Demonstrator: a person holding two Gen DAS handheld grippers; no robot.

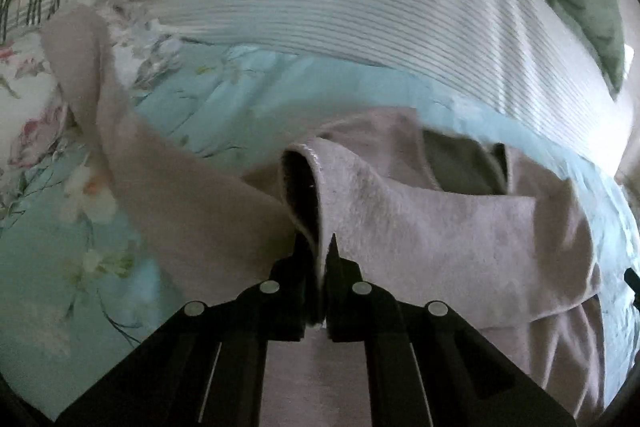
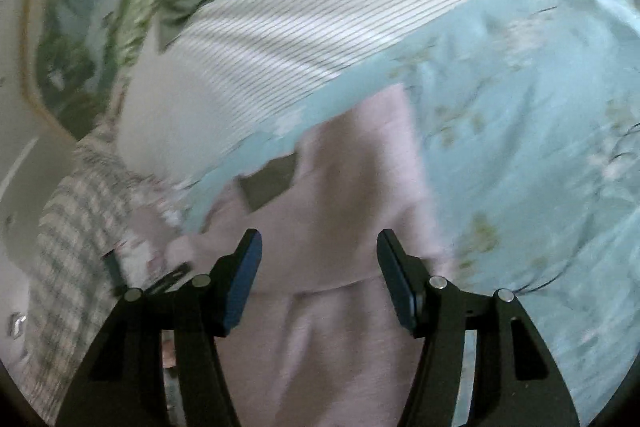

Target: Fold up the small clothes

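Left claw (image 1: 320, 251) pinched tight on edge of pale pink fleece garment (image 1: 440, 219), lower centre of frame. Garment spread on floral aqua bedsheet (image 1: 224, 115). Right claw (image 2: 319, 247) spread, empty, above same garment (image 2: 340, 195). Striped pillow (image 2: 320, 7) at top.

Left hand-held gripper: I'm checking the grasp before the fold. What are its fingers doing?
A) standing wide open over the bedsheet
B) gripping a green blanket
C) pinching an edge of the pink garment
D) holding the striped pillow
C: the left hand-held gripper has its fingers closed on a fold of the pink garment.
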